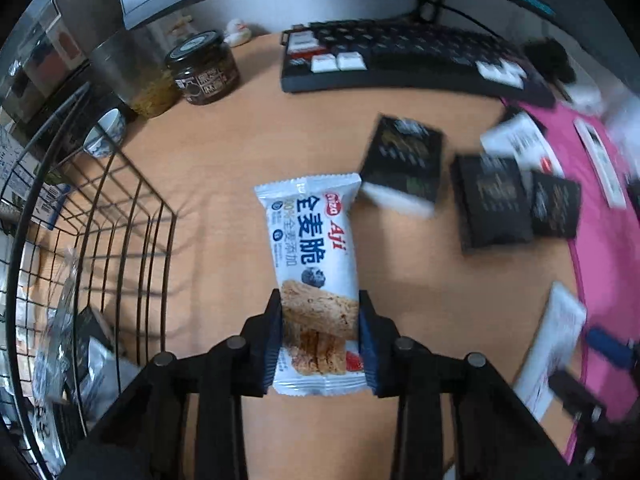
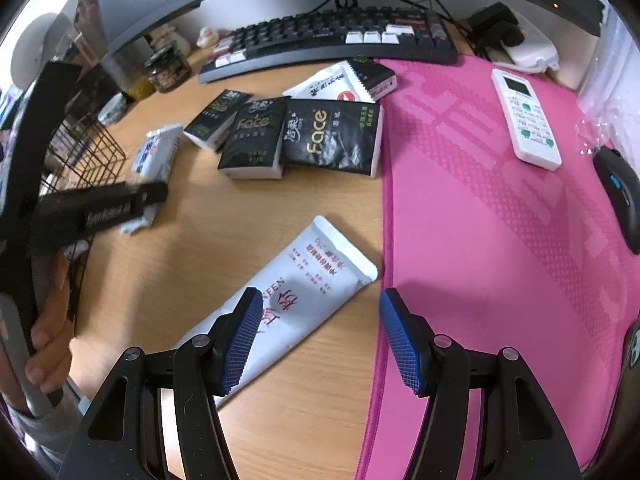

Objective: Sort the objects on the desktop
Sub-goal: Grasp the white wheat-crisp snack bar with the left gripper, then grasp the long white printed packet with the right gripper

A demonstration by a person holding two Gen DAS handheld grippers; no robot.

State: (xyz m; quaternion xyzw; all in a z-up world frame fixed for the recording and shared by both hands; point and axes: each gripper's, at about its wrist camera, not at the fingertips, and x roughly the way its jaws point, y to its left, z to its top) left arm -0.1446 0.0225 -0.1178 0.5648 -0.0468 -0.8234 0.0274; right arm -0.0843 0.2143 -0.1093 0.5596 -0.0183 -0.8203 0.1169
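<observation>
A white and blue snack bar packet (image 1: 312, 232) lies on the wooden desk, and my left gripper (image 1: 319, 312) is shut on its near end, one pad pressed against each side. In the right wrist view that packet (image 2: 156, 152) sits beside the wire basket (image 2: 88, 148), with the left gripper (image 2: 100, 204) over it as a dark blur. My right gripper (image 2: 316, 336) stands open just above a white pouch with red print (image 2: 308, 280); its left pad overlaps the pouch and its right pad is over bare wood.
Three black tissue packs (image 2: 332, 136) (image 2: 252, 140) (image 2: 218, 118) and a white sachet (image 2: 340, 82) lie before the keyboard (image 2: 328, 40). A pink mat (image 2: 500, 220) holds a remote (image 2: 524, 120) and a mouse (image 2: 620, 192). The basket (image 1: 120, 240) holds several packets. A jar (image 1: 204, 68) stands behind it.
</observation>
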